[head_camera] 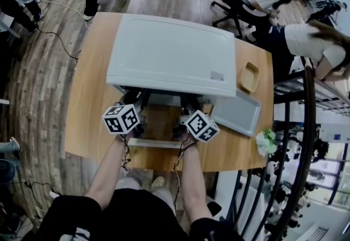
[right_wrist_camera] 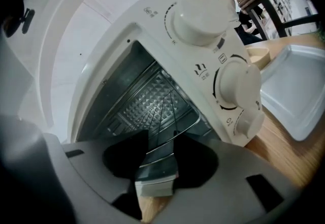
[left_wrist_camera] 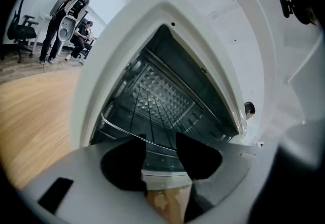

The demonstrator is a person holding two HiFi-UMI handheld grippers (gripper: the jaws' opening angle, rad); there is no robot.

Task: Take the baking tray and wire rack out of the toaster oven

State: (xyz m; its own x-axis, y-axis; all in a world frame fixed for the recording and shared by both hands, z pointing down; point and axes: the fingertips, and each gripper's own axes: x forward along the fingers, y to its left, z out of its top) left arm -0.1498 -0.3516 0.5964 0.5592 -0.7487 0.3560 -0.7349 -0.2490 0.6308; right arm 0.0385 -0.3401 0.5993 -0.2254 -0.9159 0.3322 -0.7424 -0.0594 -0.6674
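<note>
You're dealing w/ the wire rack now. It's sitting on its rails inside the toaster oven, while the baking tray is lying out on the table, just right of the oven. Rack's prob. light and stiff but a bit springy. The thin wire looks slick, so it's likely going to rattle and snag on the rails if you're pulling it skew. Best hold is the front bar, one gripper either side of centre, drawing evenly.

You're reaching both forearms fwd side by side over the dropped door, grippers tipping slightly down at the oven mouth. L gripper is standing part-open w/ the front bar crossing the gap, pads not visibly biting. R gripper is likewise part-open, nothing pinched.
</note>
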